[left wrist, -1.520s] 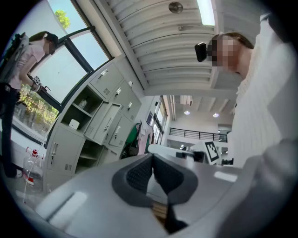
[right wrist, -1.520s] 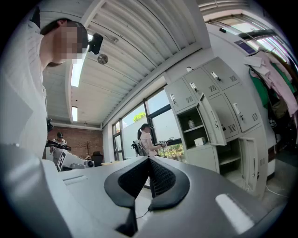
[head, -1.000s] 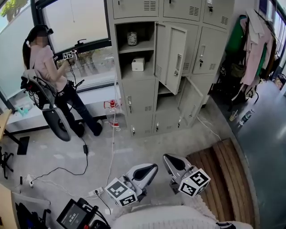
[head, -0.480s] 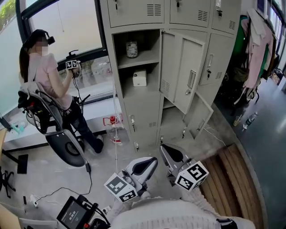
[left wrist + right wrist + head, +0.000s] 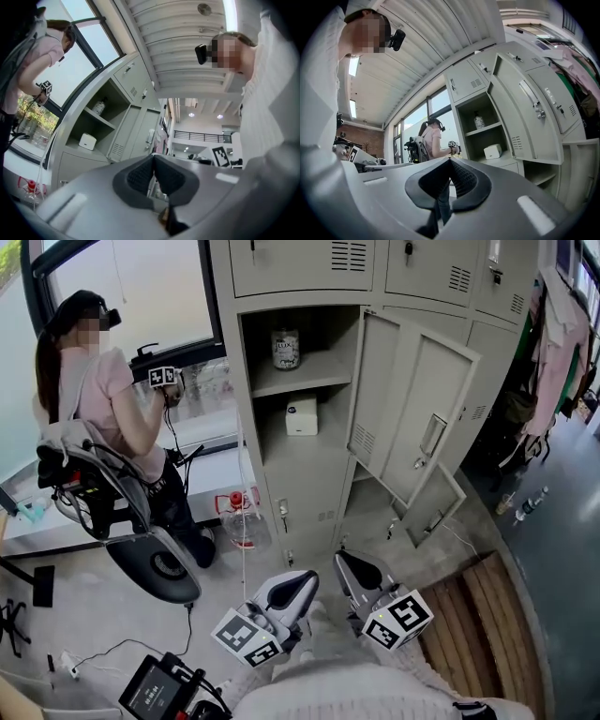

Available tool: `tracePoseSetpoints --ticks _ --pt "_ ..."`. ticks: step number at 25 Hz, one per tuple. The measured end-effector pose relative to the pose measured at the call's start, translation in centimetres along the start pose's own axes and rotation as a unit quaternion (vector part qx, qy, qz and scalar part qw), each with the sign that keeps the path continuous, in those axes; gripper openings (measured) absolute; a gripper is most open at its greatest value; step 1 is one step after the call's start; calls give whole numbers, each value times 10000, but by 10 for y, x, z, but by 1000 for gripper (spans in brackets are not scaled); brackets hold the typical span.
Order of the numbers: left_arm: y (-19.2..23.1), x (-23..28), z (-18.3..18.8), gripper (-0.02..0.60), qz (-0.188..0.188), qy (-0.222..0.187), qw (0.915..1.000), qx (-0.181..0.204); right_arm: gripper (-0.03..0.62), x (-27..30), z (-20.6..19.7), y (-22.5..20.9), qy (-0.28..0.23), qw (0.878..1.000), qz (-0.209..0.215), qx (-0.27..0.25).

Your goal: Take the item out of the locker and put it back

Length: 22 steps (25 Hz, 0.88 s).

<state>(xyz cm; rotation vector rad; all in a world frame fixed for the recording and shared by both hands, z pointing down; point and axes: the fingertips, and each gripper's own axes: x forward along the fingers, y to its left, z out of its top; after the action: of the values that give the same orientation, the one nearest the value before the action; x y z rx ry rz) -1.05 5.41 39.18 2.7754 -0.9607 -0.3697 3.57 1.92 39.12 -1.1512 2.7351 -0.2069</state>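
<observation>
Closing on the locker, both hands empty.

Left hand-held gripper [image 5: 305, 582]: jaws together, nothing in them. White box [image 5: 301, 415] sits on the lower shelf of the open locker [image 5: 251, 381], jar [image 5: 285, 349] on the shelf above; both dead ahead, well apart from me. Right hand-held gripper [image 5: 356, 570]: also closed, empty, no nearer. Versus a second ago, the locker is closer.

I see the grey metal locker [image 5: 232, 390] with its tall door [image 5: 412, 418] swung wide open to the right. On the upper shelf [image 5: 314, 378] stands a labelled jar [image 5: 285, 349], upright, near the middle. Below it a small white box [image 5: 302, 415] with rounded corners sits flat on the compartment floor, well apart from the jar.
</observation>
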Motion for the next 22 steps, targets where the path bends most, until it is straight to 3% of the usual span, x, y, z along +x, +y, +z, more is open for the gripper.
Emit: tracePoseSetpoints --ticks 13,22 --pt "122 94 51 8 463 -407 9969 495 -5 130 47 -85 -444 9973 566 -137" --pt "160 129 42 8 711 -359 9960 394 -6 168 49 -117 -436 9953 861 -1"
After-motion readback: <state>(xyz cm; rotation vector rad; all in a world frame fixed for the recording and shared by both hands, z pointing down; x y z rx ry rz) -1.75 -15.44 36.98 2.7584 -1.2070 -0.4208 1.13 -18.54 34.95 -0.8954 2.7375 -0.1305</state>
